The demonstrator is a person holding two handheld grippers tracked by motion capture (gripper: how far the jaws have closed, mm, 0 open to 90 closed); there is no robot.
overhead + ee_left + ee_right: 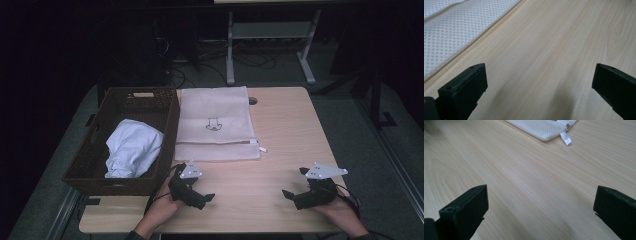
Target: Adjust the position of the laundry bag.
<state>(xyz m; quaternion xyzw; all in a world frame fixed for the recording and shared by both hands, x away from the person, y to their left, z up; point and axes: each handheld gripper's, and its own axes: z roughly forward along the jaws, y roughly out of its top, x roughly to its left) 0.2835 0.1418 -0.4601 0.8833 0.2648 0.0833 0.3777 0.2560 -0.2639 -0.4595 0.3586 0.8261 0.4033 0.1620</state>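
desk (pixel 280 150): pale wood, fine lengthwise grain with darker streaks and a swirl figure
mesh bag (pixel 216 122): white, dotted all over with small round holes; a dark line drawing at its middle; a white tab at its 4 o'clock corner
basket (pixel 95 150): dark brown weave, with a light label on the wall at 12 o'clock
cloth (pixel 132 147): pale blue-white, plain, crumpled
left tongs (pixel 202 199): black body, light grey three-cornered plate on top
right tongs (pixel 292 195): black body, light grey plate likewise
floor (pixel 350 130): grey
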